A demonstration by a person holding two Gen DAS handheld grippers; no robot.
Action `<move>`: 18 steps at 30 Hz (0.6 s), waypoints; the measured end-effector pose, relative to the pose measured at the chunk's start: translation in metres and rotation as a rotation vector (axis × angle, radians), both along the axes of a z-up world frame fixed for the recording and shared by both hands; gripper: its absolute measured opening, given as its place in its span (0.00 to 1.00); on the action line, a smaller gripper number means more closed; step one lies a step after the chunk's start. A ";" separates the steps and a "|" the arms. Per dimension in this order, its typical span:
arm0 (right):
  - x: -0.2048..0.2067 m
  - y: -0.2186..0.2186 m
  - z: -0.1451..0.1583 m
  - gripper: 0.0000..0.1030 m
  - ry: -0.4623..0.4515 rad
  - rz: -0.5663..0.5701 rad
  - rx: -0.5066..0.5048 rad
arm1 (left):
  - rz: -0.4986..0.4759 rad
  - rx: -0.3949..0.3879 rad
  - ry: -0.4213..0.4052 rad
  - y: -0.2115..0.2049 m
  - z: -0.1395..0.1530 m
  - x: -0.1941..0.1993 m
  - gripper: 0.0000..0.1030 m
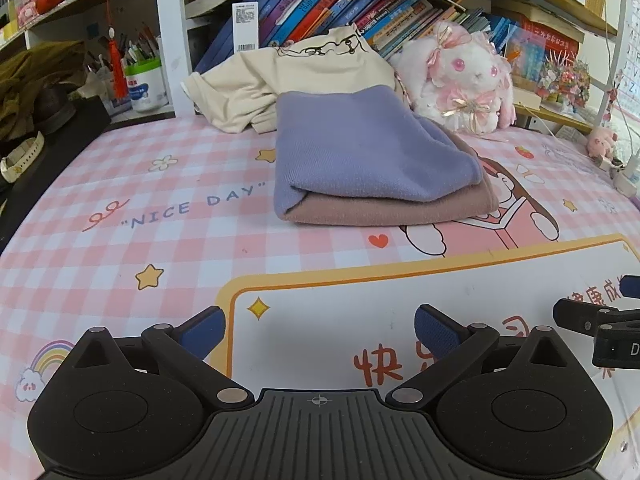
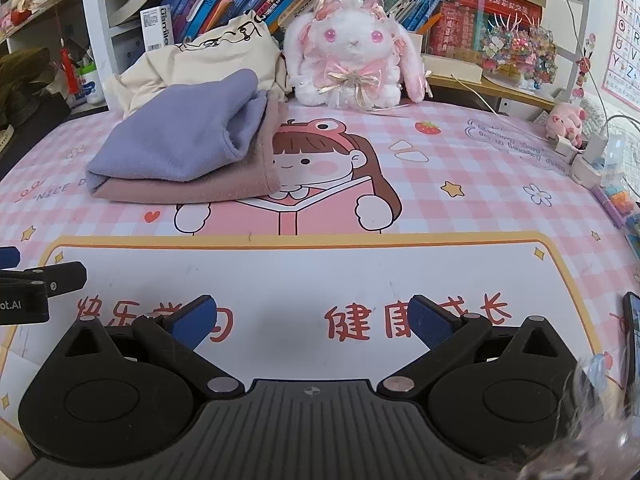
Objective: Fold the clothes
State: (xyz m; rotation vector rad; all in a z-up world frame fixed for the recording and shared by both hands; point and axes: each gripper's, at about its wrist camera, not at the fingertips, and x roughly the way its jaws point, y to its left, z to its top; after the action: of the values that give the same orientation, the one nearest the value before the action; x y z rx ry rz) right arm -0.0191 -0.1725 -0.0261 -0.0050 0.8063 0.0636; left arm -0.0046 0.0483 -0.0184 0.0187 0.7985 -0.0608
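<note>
A folded lilac garment (image 1: 360, 148) lies on top of a folded dusty-pink garment (image 1: 400, 210) on the pink checked desk mat (image 1: 160, 248). The stack also shows in the right wrist view, lilac (image 2: 176, 140) over pink (image 2: 200, 190). An unfolded cream garment (image 1: 288, 80) is heaped behind it against the books, and shows in the right wrist view (image 2: 208, 60). My left gripper (image 1: 320, 330) is open and empty, low over the mat in front of the stack. My right gripper (image 2: 314, 322) is open and empty, to the right of the left one.
A white and pink plush rabbit (image 2: 352, 64) sits at the back beside the clothes. Bookshelves (image 1: 340, 4) line the back. A small pink pig toy (image 2: 568, 122), chargers and cables (image 2: 592, 156) lie at the right. A phone (image 2: 632, 340) lies at the right edge.
</note>
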 end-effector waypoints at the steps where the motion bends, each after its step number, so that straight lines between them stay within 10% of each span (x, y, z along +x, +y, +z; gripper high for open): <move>1: 0.000 0.000 0.000 1.00 0.000 0.002 0.000 | 0.000 0.000 0.002 0.000 0.000 0.000 0.99; 18: 0.000 0.000 0.001 1.00 -0.002 -0.004 -0.003 | -0.005 -0.011 0.004 0.001 0.001 0.002 0.99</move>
State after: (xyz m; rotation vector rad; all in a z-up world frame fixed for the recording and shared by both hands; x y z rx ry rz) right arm -0.0191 -0.1725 -0.0253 -0.0069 0.8048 0.0587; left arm -0.0029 0.0489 -0.0176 0.0099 0.8019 -0.0696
